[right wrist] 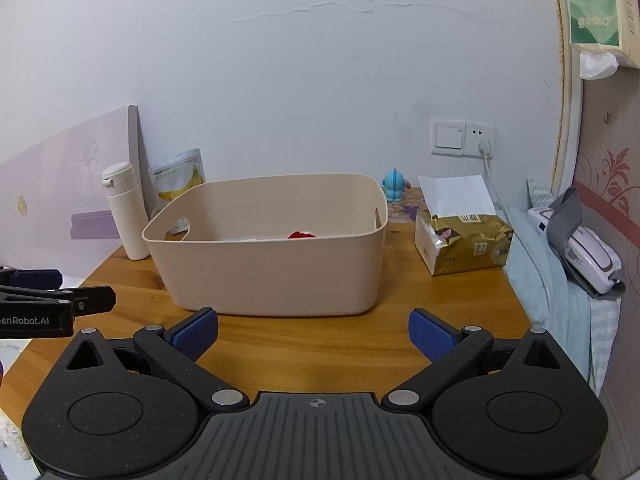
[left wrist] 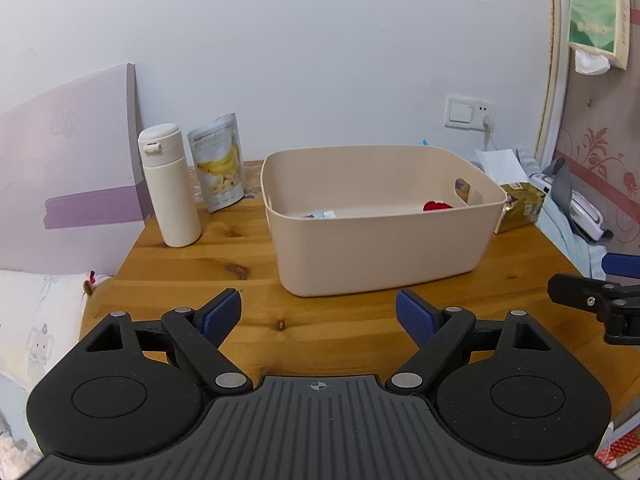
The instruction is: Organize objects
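A beige plastic bin (left wrist: pixel 380 252) (right wrist: pixel 272 276) stands on the wooden table (left wrist: pixel 224 264). Something red (left wrist: pixel 437 205) (right wrist: pixel 301 235) and a small packet (left wrist: pixel 320 214) lie inside it. To its left stand a cream flask (left wrist: pixel 170 186) (right wrist: pixel 124 216) and a banana snack pouch (left wrist: pixel 219 162) (right wrist: pixel 180 178). A gold tissue pack (right wrist: pixel 464 236) (left wrist: pixel 520 204) and a blue toy figure (right wrist: pixel 394 186) are to its right. My left gripper (left wrist: pixel 319 316) hangs open and empty before the bin's near wall. My right gripper (right wrist: pixel 313 334) is open and empty too, just short of the bin.
A wall with a socket and plugged cable (right wrist: pixel 486 148) runs behind the table. A lilac headboard (left wrist: pixel 68 160) stands left. On the right a bed holds a white device with a grey strap (right wrist: pixel 584 252). A tissue pack (right wrist: pixel 596 4) hangs at the upper right.
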`<state>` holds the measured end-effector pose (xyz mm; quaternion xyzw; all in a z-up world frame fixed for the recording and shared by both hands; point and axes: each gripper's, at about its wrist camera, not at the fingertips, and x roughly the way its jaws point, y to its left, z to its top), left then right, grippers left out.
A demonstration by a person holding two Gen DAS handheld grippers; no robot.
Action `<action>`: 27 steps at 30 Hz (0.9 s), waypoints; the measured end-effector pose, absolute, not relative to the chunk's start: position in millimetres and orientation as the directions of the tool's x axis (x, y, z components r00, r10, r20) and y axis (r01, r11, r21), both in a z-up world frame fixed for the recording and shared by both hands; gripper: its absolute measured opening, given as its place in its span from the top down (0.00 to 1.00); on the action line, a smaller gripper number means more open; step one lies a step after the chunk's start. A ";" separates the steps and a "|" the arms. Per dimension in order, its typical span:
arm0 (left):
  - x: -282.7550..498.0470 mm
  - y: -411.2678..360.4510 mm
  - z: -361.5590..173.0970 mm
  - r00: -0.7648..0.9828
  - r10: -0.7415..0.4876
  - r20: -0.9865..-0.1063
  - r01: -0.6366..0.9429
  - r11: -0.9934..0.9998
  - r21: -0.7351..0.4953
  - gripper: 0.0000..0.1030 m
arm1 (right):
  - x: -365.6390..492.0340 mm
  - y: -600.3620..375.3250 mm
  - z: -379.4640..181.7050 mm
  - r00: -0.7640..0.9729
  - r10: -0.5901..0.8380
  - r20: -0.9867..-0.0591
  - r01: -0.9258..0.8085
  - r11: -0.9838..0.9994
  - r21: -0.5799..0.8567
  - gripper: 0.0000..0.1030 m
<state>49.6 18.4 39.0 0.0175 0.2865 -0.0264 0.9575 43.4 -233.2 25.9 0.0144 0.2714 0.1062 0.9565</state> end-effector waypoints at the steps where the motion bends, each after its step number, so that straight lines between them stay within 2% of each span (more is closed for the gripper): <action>1: 47.4 18.5 38.5 0.834 -0.041 -0.551 0.061 0.998 0.019 0.16 | 41.0 -233.4 25.6 0.829 0.214 -0.517 -0.194 0.977 0.093 0.00; 27: -25.3 20.1 36.0 0.853 -0.040 -0.520 0.063 0.998 0.028 0.16 | -31.9 -232.8 24.5 0.843 0.235 -0.483 -0.203 0.972 0.118 0.00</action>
